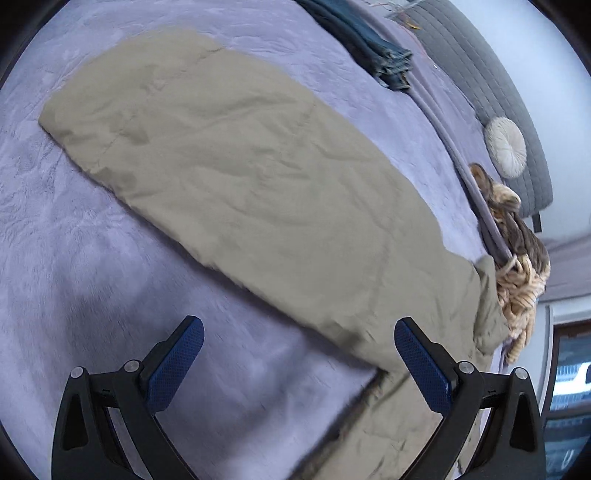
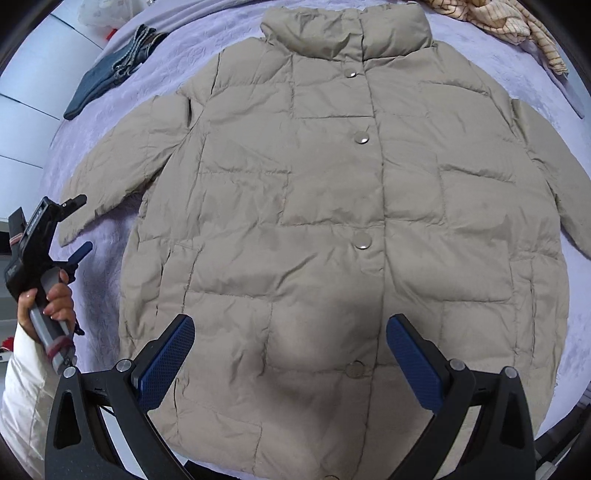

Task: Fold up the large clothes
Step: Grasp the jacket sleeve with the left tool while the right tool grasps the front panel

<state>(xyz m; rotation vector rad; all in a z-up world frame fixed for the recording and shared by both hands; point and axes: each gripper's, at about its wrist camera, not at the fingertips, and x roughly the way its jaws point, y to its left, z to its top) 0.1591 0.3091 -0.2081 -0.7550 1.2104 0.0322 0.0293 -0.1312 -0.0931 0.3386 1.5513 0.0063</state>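
A beige quilted jacket point(image 2: 332, 221) lies flat and front-up on a purple bedspread point(image 2: 107, 280), snaps closed, collar at the far end. My right gripper point(image 2: 291, 325) hangs open over its lower front, nothing between the blue pads. At the left edge of that view a hand point(image 2: 55, 295) holds my left gripper point(image 2: 81, 225), open beside the cuff of the spread sleeve. In the left wrist view the jacket point(image 1: 240, 166) stretches diagonally across the bedspread point(image 1: 74, 258). There my left gripper point(image 1: 299, 328) is open over the jacket's near edge and grips nothing.
Folded blue jeans point(image 2: 107, 77) point(image 1: 369, 40) lie on the bed beyond the sleeve. A striped beige cloth point(image 2: 509, 26) point(image 1: 517, 280) is bunched near the collar. A round cushion point(image 1: 506, 147) rests against a grey padded headboard point(image 1: 480, 74). A white sleeve point(image 2: 26, 387) covers the person's arm.
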